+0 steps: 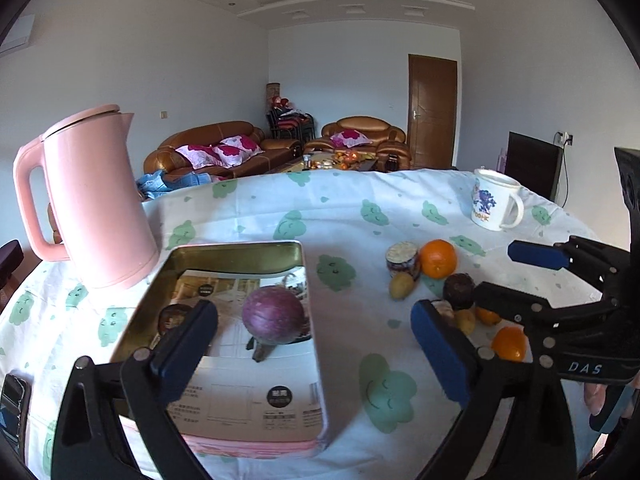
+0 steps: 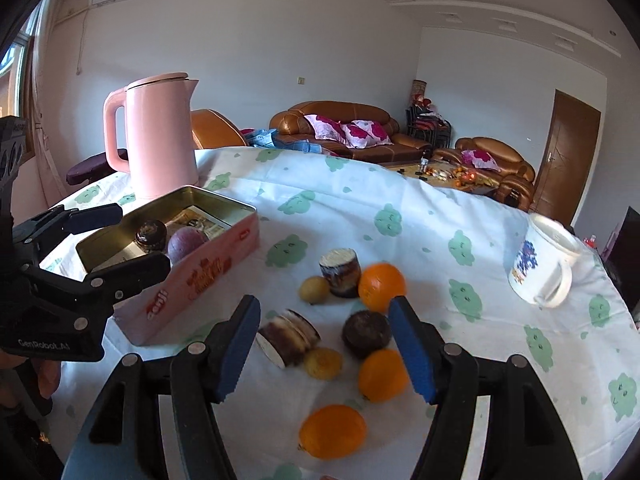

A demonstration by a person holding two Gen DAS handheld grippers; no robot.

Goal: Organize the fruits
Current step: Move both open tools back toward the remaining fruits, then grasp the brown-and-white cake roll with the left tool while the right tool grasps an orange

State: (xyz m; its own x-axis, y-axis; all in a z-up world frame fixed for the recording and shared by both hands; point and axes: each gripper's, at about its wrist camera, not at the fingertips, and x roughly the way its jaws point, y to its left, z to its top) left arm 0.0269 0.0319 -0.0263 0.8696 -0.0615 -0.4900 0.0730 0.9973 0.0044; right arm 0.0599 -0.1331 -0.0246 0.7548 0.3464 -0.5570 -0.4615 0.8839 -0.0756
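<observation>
A pink tin box stands open on the table, holding a purple fruit and a dark round cake. My left gripper is open and empty above the tin's near right corner. My right gripper is open and empty, hovering over a cluster of three oranges, two small yellow fruits, a dark round cake and two layered cake rolls. The cluster also shows in the left wrist view.
A pink kettle stands behind the tin at the far left. A white printed mug stands at the far right. The round table has a white cloth with green clouds. A black phone lies at the near left edge.
</observation>
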